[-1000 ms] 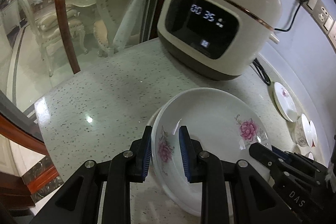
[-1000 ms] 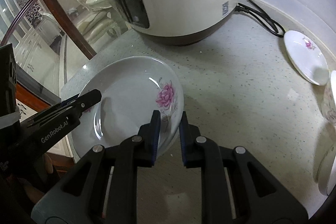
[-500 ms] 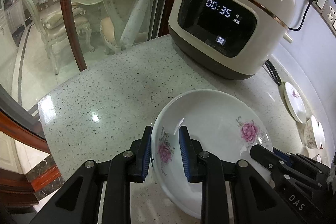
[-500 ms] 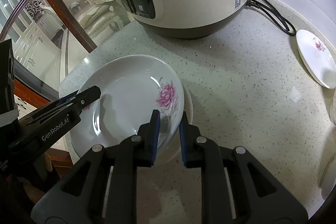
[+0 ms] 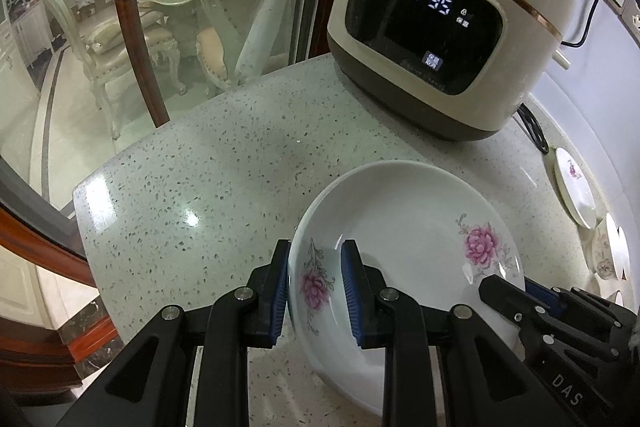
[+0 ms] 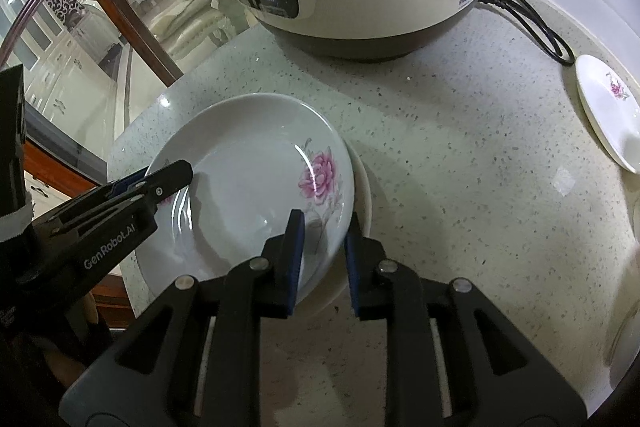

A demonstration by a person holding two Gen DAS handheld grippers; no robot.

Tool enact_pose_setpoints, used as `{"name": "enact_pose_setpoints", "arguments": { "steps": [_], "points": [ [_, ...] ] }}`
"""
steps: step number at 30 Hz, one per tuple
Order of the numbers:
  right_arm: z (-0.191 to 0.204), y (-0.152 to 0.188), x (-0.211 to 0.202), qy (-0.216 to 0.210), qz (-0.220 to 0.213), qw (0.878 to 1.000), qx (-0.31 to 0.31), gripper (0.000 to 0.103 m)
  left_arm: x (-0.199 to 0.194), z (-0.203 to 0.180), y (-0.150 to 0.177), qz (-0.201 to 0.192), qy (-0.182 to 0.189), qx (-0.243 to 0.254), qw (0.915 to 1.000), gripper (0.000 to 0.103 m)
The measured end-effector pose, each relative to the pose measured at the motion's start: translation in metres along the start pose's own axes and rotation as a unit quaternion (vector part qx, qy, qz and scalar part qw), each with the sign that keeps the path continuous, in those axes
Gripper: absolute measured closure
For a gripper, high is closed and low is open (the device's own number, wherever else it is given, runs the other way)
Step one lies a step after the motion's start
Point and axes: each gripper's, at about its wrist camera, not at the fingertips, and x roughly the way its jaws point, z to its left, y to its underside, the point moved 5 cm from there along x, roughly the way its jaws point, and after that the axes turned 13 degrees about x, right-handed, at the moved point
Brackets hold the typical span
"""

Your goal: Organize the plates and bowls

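A white deep plate with pink flowers (image 5: 404, 239) (image 6: 248, 211) is held between both grippers, low over the speckled counter. My left gripper (image 5: 314, 287) is shut on its left rim. My right gripper (image 6: 322, 251) is shut on its opposite rim; it shows in the left wrist view (image 5: 520, 307) at the lower right. In the right wrist view a second white plate (image 6: 362, 211) lies on the counter right under the held one, only its right edge showing.
A cream rice cooker (image 5: 444, 23) stands behind, its black cord (image 6: 536, 27) trailing right. Another flowered plate (image 6: 608, 107) lies at the right by the wall, with more dishes (image 5: 612, 247) beyond. The counter edge (image 5: 86, 227) and a glass partition are to the left.
Both grippers have carried the plate downward and a little back from the cooker, bringing it close over the plate on the counter. Both grips are unchanged.
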Motion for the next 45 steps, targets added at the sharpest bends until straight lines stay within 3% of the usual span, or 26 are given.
{"name": "enact_pose_setpoints", "arguments": {
  "steps": [4,9,11,15,27,32,37,45],
  "points": [
    [0.002,0.002,0.0,0.002,0.001,1.0,-0.007,0.078,-0.005,-0.001,-0.003,-0.011,-0.007,0.004,0.9999,0.077],
    [0.004,0.001,-0.002,-0.006,-0.001,1.0,-0.005,0.064,-0.009,-0.002,-0.005,-0.015,0.0,0.005,0.9999,0.061],
    [0.0,-0.003,-0.01,0.007,-0.026,1.0,-0.002,0.049,-0.011,-0.001,-0.005,-0.018,-0.001,0.001,0.9998,0.046],
    [-0.017,-0.019,-0.045,-0.015,-0.099,0.994,0.041,0.035,-0.015,-0.003,-0.006,-0.027,-0.001,0.0,0.9996,0.041],
    [-0.067,-0.021,-0.064,-0.014,-0.103,0.988,0.115,0.034,-0.019,-0.038,-0.022,-0.034,0.013,0.037,0.9986,0.037],
    [-0.097,-0.024,-0.073,-0.007,-0.104,0.983,0.149,0.034,-0.017,-0.073,-0.033,-0.032,0.049,0.07,0.9959,0.031],
    [-0.135,-0.034,-0.092,0.003,-0.117,0.975,0.187,0.033,-0.01,-0.133,-0.042,-0.014,0.108,0.119,0.9868,0.029],
    [-0.202,-0.081,-0.117,0.008,-0.118,0.966,0.228,0.03,0.02,-0.209,-0.07,0.045,0.186,0.139,0.9717,0.028]
  ]
}}
